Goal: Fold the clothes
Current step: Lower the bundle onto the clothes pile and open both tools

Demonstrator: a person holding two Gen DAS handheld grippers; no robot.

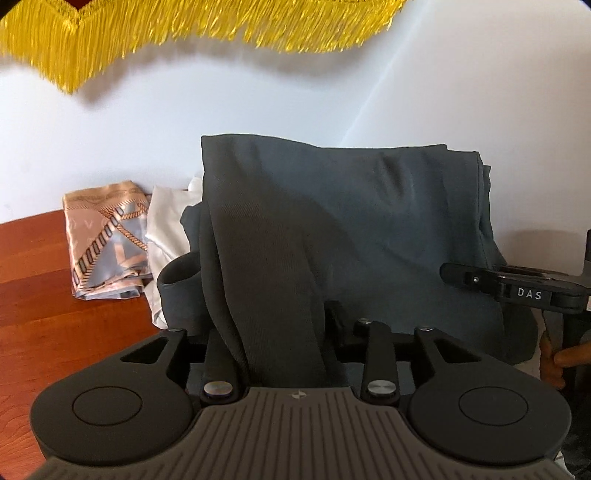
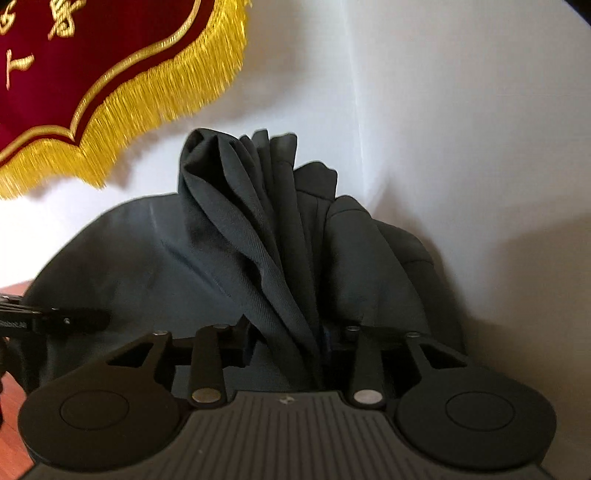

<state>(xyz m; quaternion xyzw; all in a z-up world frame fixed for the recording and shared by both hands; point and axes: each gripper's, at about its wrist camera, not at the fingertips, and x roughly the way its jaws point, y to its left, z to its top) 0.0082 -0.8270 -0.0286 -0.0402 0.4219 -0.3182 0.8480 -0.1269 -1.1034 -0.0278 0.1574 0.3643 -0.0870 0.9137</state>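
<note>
A dark grey-green garment (image 1: 369,206) lies heaped on the wooden table (image 1: 37,277) against the white wall. One fold of it runs down between the jaws of my left gripper (image 1: 275,325), which stand partly apart and loose around it. In the right wrist view a bunched ridge of the same garment (image 2: 258,229) rises from between the jaws of my right gripper (image 2: 288,332), also partly apart. The cloth hides the fingertips of both. The right gripper's fingers (image 1: 461,275) lie on the garment's right side, and the left gripper's fingers (image 2: 85,317) on its left side.
A folded patterned scarf (image 1: 107,243) and a white cloth (image 1: 166,229) lie left of the garment. A red banner (image 2: 74,74) with yellow fringe (image 1: 184,29) hangs on the wall above. A wall corner (image 2: 356,147) stands close behind. A person's hand (image 1: 554,362) holds the right gripper.
</note>
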